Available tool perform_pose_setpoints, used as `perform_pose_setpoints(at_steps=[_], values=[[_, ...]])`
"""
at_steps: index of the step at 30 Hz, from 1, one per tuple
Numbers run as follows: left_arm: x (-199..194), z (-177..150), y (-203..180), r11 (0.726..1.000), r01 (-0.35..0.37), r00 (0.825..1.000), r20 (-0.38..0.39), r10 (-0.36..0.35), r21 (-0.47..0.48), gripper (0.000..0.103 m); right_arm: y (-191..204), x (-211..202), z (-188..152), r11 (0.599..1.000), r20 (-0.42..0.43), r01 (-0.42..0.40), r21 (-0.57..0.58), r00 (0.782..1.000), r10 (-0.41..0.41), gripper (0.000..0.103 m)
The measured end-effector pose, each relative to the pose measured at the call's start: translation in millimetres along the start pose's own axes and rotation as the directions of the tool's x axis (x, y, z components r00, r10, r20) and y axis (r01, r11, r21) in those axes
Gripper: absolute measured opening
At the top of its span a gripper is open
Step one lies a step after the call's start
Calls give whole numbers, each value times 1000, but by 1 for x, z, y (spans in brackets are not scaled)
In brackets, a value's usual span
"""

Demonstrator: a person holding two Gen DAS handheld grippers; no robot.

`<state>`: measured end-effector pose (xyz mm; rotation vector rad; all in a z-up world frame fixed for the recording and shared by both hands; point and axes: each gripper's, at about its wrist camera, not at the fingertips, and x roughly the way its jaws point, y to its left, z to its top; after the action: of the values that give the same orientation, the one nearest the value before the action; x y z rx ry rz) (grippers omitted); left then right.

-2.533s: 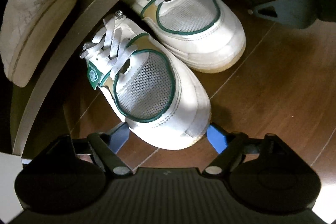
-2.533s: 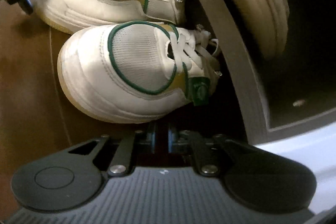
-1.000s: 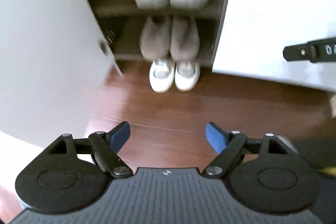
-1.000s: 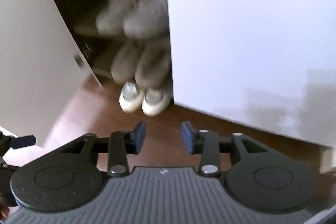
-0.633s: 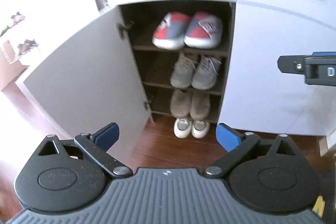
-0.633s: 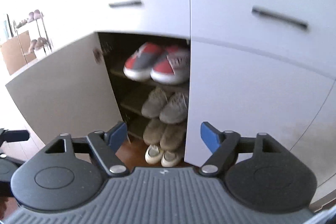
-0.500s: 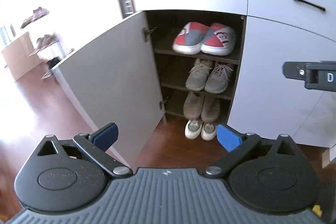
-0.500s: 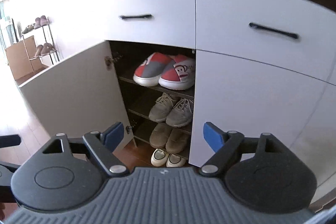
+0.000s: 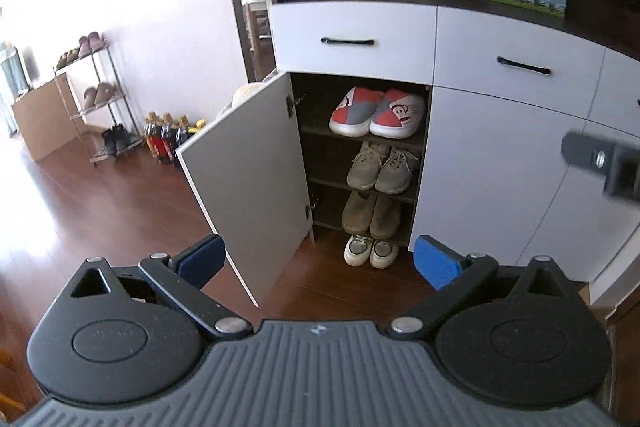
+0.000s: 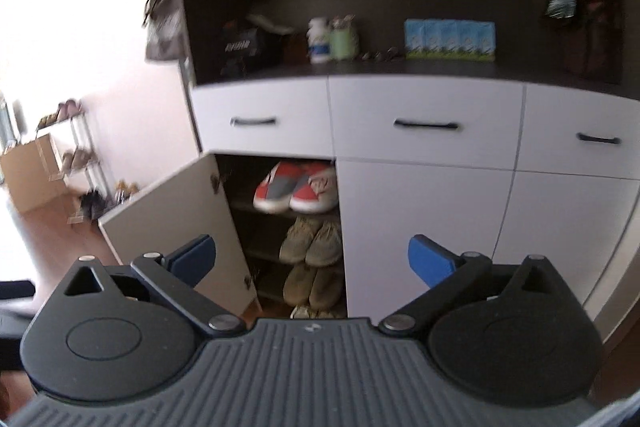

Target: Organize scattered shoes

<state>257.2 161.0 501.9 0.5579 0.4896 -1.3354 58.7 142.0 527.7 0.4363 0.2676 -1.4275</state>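
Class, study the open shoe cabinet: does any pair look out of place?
Yes. The white sneakers stand on the wooden floor in front of the lowest shelf, not on a shelf like the three pairs above. The cabinet door hangs open.

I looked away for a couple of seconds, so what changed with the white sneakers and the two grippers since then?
Both grippers pulled up and back from the white sneakers, which went from filling the views to small on the floor at the cabinet foot. The left gripper holds nothing; the right gripper is opening, nothing between its fingers. The sneakers stayed paired, side by side; the door remains open.
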Motion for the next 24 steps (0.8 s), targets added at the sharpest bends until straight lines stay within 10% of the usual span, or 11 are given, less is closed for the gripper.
perform_pose_setpoints(at_steps=[24], values=[[45, 29, 85, 981, 174, 983, -80, -167, 86, 102, 98, 6, -52, 965, -68, 261, 34, 964, -258, 102]])
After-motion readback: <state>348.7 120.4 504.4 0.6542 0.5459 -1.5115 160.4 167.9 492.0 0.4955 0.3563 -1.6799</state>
